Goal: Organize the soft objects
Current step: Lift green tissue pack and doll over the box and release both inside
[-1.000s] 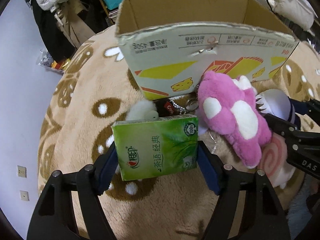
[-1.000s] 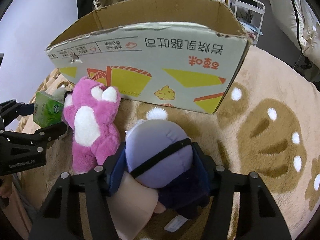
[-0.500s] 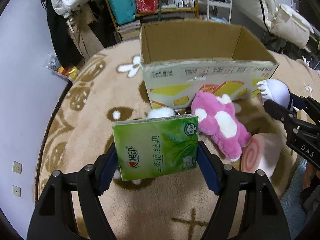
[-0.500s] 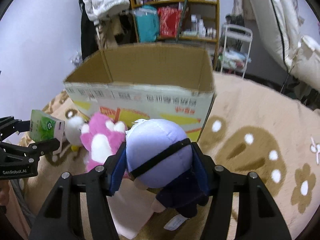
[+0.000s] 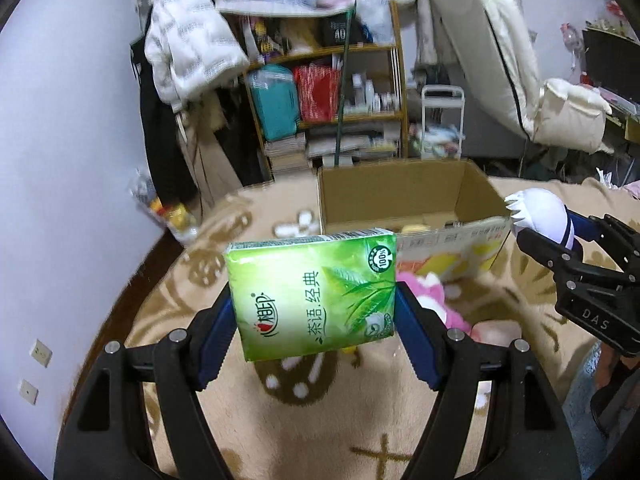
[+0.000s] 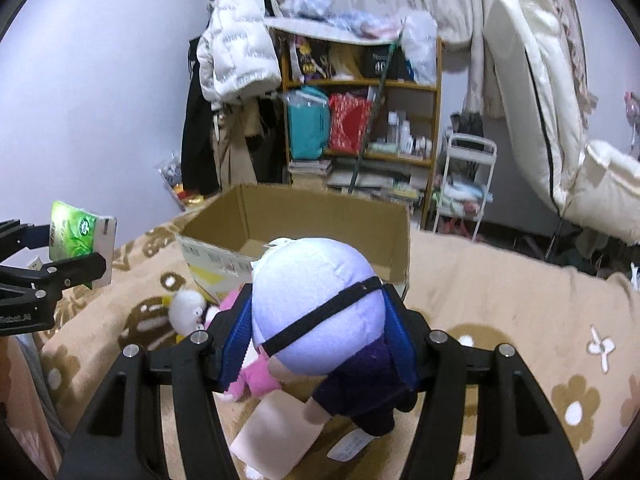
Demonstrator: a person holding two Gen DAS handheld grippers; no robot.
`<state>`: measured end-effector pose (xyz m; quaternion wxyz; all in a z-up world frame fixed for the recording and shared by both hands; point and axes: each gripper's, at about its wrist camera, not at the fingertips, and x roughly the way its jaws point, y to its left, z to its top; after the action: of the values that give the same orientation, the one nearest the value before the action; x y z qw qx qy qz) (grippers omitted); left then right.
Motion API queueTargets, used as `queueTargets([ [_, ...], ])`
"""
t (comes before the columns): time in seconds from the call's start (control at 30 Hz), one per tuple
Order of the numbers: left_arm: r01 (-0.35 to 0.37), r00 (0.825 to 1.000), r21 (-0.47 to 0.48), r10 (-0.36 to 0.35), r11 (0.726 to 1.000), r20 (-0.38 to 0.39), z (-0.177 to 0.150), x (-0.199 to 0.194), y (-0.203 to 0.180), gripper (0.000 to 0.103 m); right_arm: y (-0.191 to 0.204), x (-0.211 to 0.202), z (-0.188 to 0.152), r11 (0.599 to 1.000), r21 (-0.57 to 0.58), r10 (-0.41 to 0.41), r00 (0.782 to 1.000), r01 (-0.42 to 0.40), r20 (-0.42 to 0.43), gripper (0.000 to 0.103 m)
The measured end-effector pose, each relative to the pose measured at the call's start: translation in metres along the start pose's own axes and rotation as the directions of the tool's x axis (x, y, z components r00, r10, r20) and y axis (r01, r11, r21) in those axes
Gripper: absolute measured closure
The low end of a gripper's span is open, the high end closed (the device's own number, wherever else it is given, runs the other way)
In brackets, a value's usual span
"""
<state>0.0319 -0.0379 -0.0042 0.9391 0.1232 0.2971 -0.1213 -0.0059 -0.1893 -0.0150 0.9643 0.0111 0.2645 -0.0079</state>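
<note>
Left gripper (image 5: 314, 340) is up in the air, its blue fingers (image 5: 218, 338) clamped on both sides of a green tissue pack (image 5: 312, 294) printed with tea leaves, held above the brown flower-patterned blanket (image 5: 320, 420). Right gripper (image 6: 318, 350) squeezes a plush doll (image 6: 316, 304) with a lavender head, black strap and dark body, also lifted clear. Ahead sits the open cardboard box (image 6: 320, 216). The tissue pack hides most of the pink plush (image 5: 432, 300) in the left view; the box's floor is barely visible there. Only the right view shows the small white plush (image 6: 186, 308) and pale roll-shaped plush (image 6: 276, 436) lying on the blanket below.
</note>
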Motion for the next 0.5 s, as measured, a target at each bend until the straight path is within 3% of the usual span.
queueTargets([
  [0.2,0.001,0.993,-0.005,0.000,1.000,0.117,0.016,-0.024,0.001,0.029,-0.002,-0.024,0.024,1.000,0.003,-0.021,0.995,0.021,0.101,0.039],
  [0.5,-0.027,0.970,-0.016,0.030,1.000,0.240,0.048,-0.038,0.003,0.029,-0.012,-0.035,0.052,0.999,0.016,-0.040,0.985,0.037,0.166,0.038],
])
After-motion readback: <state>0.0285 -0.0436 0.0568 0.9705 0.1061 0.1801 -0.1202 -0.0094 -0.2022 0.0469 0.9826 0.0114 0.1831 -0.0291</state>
